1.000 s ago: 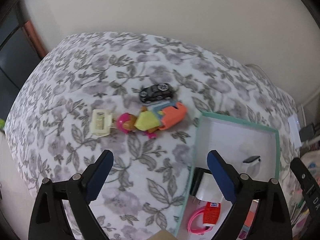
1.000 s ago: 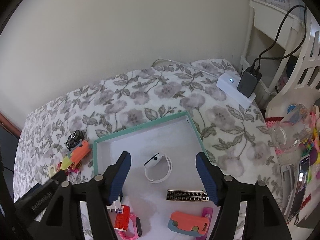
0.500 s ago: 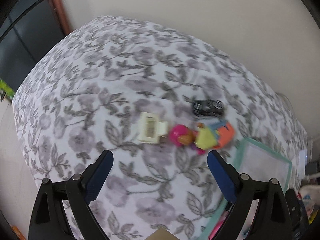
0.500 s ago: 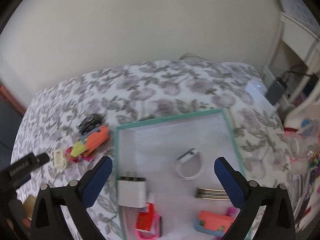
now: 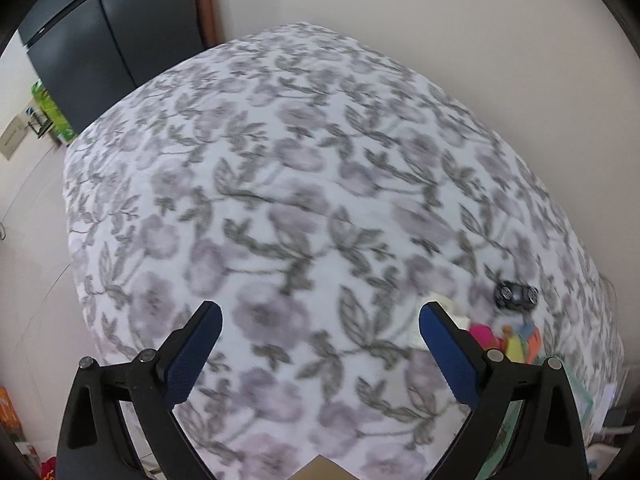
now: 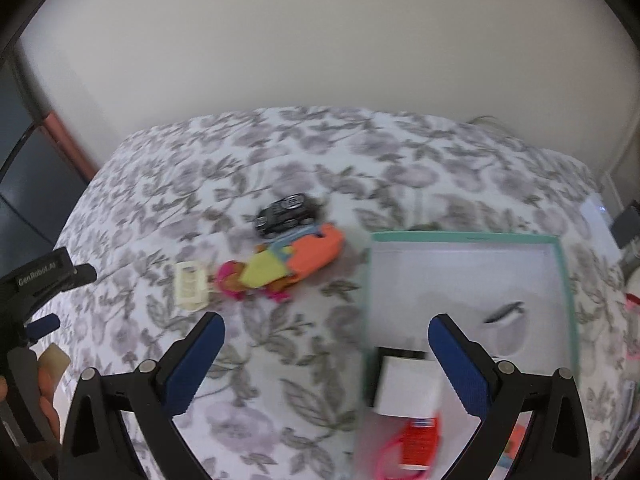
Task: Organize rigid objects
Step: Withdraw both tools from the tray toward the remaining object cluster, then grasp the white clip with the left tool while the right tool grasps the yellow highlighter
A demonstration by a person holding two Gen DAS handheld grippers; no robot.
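A black toy car on a grey-and-lilac floral bedspread, beside an orange, yellow and pink toy and a teal-rimmed white box.

Both grippers angle steeply downward, nothing between their fingers. Left gripper spread wide, blue fingers apart. Right gripper gaping fully too. A hand grips the left handle.

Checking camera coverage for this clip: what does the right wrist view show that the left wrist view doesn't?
Only the right wrist view: the inside of the teal-rimmed white box, holding a white charger block and white wristband. Only the left: a dark cabinet. Both: the floral bedspread, black toy car, and open, empty grippers.
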